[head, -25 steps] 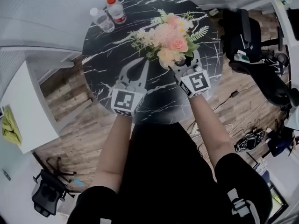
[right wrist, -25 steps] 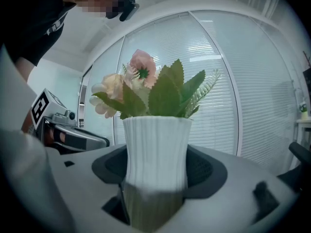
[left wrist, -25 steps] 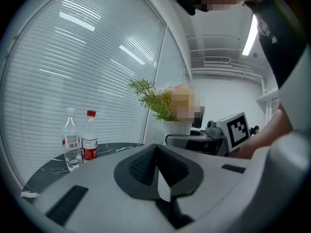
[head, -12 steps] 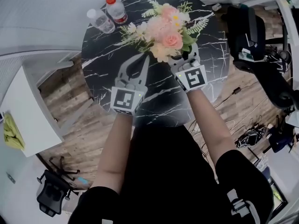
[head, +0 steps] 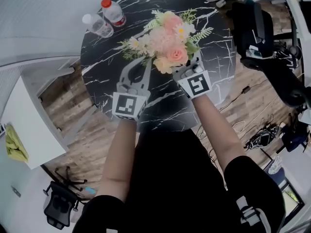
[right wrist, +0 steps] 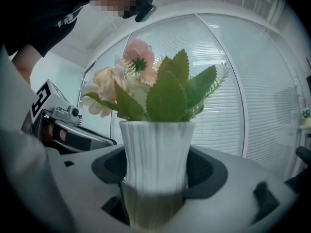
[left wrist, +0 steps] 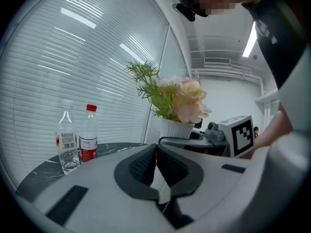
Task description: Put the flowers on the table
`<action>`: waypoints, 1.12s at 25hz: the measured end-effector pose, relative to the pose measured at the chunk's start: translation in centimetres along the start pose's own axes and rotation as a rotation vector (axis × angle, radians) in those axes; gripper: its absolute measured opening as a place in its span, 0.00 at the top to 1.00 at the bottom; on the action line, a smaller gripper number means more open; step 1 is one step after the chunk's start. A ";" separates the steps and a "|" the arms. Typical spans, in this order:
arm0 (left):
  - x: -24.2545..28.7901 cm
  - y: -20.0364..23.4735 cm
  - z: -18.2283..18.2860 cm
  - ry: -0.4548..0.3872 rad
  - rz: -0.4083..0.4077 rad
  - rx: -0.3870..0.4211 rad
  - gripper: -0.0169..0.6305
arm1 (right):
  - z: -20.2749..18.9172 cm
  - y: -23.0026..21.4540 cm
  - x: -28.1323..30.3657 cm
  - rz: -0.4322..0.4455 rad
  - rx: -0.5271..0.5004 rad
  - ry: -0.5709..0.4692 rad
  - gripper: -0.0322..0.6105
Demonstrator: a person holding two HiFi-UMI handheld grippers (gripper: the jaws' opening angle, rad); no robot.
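The right claw (head: 188, 68) is clamped on the ribbed white vase (right wrist: 156, 149) of pink and peach flowers (head: 167, 40) over the middle of the black marbled desk (head: 214, 52), perhaps just clear of its top, while the left claw (head: 144, 66), jaws pressed together on nothing, hovers just beside the bouquet.

A round black table (head: 97, 76) veined in white like marble stands on a floor of grey-brown wooden planks (head: 63, 98). Behind it curves a glazed wall (left wrist: 73, 57) covered by white horizontal blinds, bright with daylight. To the left is a white rectangular cabinet (head: 34, 120) with a yellow-green cloth (head: 13, 142) on top, and near it a black office chair on castors (head: 59, 210). A second black office chair (head: 252, 28) stands at the right, with a tangle of cables (head: 260, 141) on the floor nearby. A long ceiling strip light (left wrist: 251, 33) glows overhead.
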State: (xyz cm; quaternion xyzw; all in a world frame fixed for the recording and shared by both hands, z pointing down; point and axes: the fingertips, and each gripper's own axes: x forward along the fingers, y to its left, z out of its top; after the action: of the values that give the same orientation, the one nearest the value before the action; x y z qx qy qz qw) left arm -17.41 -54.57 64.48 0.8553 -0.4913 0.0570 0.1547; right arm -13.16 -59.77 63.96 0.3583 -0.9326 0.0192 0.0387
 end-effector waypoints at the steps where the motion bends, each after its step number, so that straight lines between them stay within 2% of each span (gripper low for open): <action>1: 0.0 -0.1 0.0 -0.001 0.000 0.000 0.95 | -0.1 0.1 -0.1 0.006 0.002 -0.001 0.42; 8: -0.6 -0.8 -0.2 0.002 0.007 0.005 0.95 | 0.1 0.5 -0.7 0.042 0.037 0.011 0.42; 13: -1.3 -1.5 0.2 0.002 0.008 0.020 0.95 | -0.1 0.6 -2.2 0.048 0.020 0.054 0.42; 28: -5.8 -6.7 3.4 -0.012 0.041 0.091 0.95 | 4.8 1.2 -9.6 0.088 -0.005 0.086 0.42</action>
State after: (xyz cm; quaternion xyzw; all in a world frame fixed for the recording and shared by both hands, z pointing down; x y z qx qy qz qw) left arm -14.79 -47.77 58.42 0.8515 -0.5067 0.0773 0.1111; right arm -7.10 -52.79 58.32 0.3159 -0.9449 0.0337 0.0787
